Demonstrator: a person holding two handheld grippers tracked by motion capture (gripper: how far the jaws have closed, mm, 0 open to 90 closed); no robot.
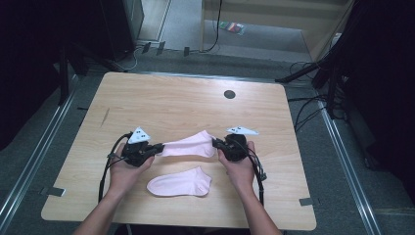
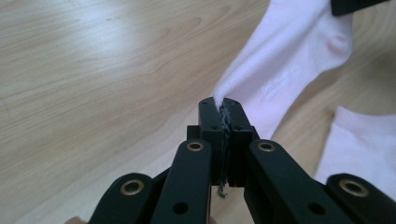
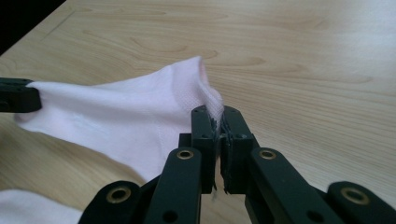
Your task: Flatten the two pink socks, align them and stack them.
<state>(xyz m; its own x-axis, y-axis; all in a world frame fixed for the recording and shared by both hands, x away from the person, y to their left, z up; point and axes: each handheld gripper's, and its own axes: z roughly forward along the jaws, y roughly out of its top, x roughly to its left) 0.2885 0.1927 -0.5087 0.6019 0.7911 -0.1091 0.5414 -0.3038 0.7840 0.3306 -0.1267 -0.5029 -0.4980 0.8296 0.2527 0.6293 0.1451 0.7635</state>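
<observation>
Both hand-held grippers, left (image 1: 157, 148) and right (image 1: 216, 143), stretch a pink sock (image 1: 188, 146) above the surface (image 1: 171, 98); another sock (image 1: 180, 184) lies nearer its front edge. Left gripper view: jaws clamp fabric. Right gripper view: jaws pinch the other end.

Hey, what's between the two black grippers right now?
A pale pink sock stretches between the left gripper and the right gripper, each shut on one end. The high view shows it best.
</observation>
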